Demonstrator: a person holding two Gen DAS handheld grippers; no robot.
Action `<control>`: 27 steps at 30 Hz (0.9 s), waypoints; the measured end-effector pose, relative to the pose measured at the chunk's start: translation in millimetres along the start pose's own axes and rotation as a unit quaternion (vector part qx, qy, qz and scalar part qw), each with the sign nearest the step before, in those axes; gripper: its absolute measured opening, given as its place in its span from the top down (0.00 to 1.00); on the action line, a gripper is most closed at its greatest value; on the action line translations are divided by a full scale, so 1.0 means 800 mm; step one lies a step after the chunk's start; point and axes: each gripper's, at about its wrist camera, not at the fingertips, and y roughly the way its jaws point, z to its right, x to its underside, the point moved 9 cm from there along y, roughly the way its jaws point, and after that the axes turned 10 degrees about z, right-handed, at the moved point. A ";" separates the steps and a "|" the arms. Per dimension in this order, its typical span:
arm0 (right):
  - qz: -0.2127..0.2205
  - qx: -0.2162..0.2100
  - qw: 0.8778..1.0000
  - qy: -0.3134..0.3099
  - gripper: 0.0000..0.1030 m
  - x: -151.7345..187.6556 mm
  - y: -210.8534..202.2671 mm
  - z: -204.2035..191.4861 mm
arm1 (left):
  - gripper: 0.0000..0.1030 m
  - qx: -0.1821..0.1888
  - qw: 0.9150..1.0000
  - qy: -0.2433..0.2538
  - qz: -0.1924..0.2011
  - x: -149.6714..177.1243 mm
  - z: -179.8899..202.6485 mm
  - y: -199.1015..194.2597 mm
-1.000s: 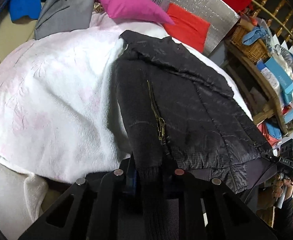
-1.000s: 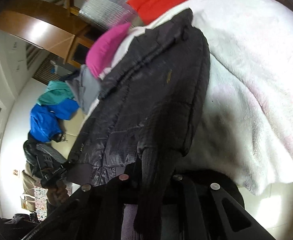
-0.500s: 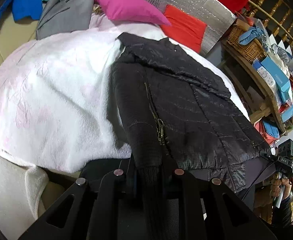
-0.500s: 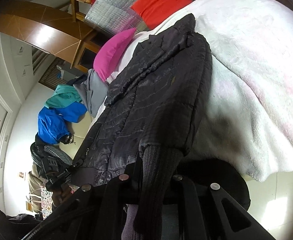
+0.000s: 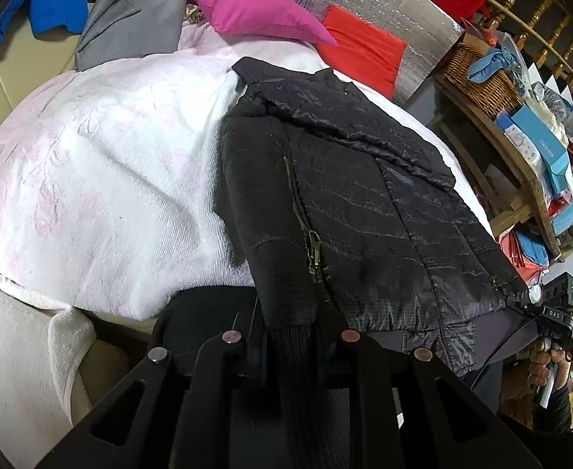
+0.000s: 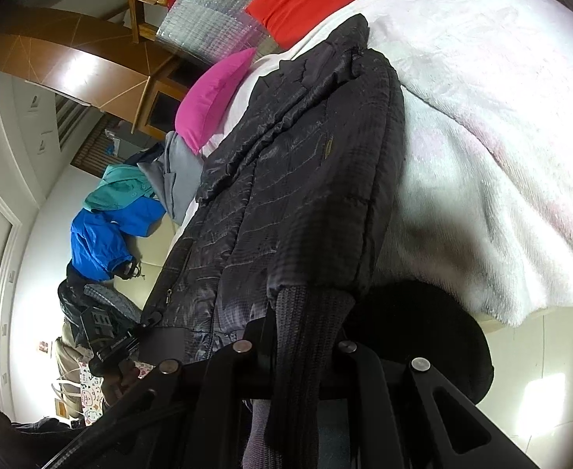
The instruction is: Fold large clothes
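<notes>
The left tongs (image 5: 292,346) are closed on a ribbed knit cuff (image 5: 286,338) of the black quilted jacket (image 5: 357,211), and the right tongs (image 6: 306,336) pinch the other ribbed cuff (image 6: 306,312) in the same way — each cuff runs straight down between the jaws and hangs below them. From both grips the jacket stretches directly away along the line of the fingers: sleeves nearest, each folded over the body along a side, the hem at the near edge of the bed (image 5: 91,179), the collar (image 5: 325,90) farthest off toward the pink pillow (image 5: 255,13) and red cushion (image 5: 360,54) at the far edge. Its long axis thus lies near-to-far, with the zip (image 5: 312,250) following it. The jacket lies on the white-pink blanket, well apart from the grey garment (image 5: 130,23) at the far corner. Both hands seem about equally near, one per side, so the next fold probably means carrying the near end forward toward the collar — evenly, or the body will skew.
</notes>
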 end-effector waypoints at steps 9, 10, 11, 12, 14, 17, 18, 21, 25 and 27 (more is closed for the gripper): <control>0.001 -0.013 1.000 -0.015 0.88 -0.019 -0.008 -0.005 | 0.82 0.014 1.000 0.007 0.011 -0.022 0.001 -0.007; 0.003 -0.018 1.000 -0.018 0.88 -0.024 -0.009 -0.009 | 0.82 0.015 1.000 0.009 0.014 -0.026 0.002 -0.009; 0.006 -0.021 1.000 -0.020 0.88 -0.027 -0.010 -0.011 | 0.82 0.017 1.000 0.013 0.019 -0.033 0.004 -0.010; 0.009 -0.022 0.999 -0.023 0.88 -0.032 -0.011 -0.015 | 0.82 0.017 0.999 0.016 0.023 -0.038 0.006 -0.011; 0.012 -0.025 0.999 -0.027 0.88 -0.035 -0.012 -0.018 | 0.82 0.013 0.999 0.021 0.028 -0.044 0.008 -0.012; 0.009 -0.025 0.999 -0.027 0.88 -0.031 -0.011 -0.015 | 0.82 0.003 0.999 0.024 0.026 -0.043 0.008 -0.010; 0.007 -0.023 0.999 -0.025 0.88 -0.029 -0.010 -0.013 | 0.82 -0.001 0.999 0.028 0.025 -0.041 0.008 -0.009; 0.006 -0.017 1.000 -0.025 0.88 -0.023 -0.010 -0.009 | 0.82 -0.010 0.999 0.031 0.024 -0.035 0.009 -0.009; 0.010 -0.015 0.999 -0.033 0.88 -0.023 -0.013 -0.013 | 0.82 -0.019 0.999 0.033 0.022 -0.032 0.009 -0.009; 0.011 -0.014 0.999 -0.035 0.88 -0.022 -0.015 -0.015 | 0.82 -0.024 0.999 0.038 0.023 -0.031 0.011 -0.009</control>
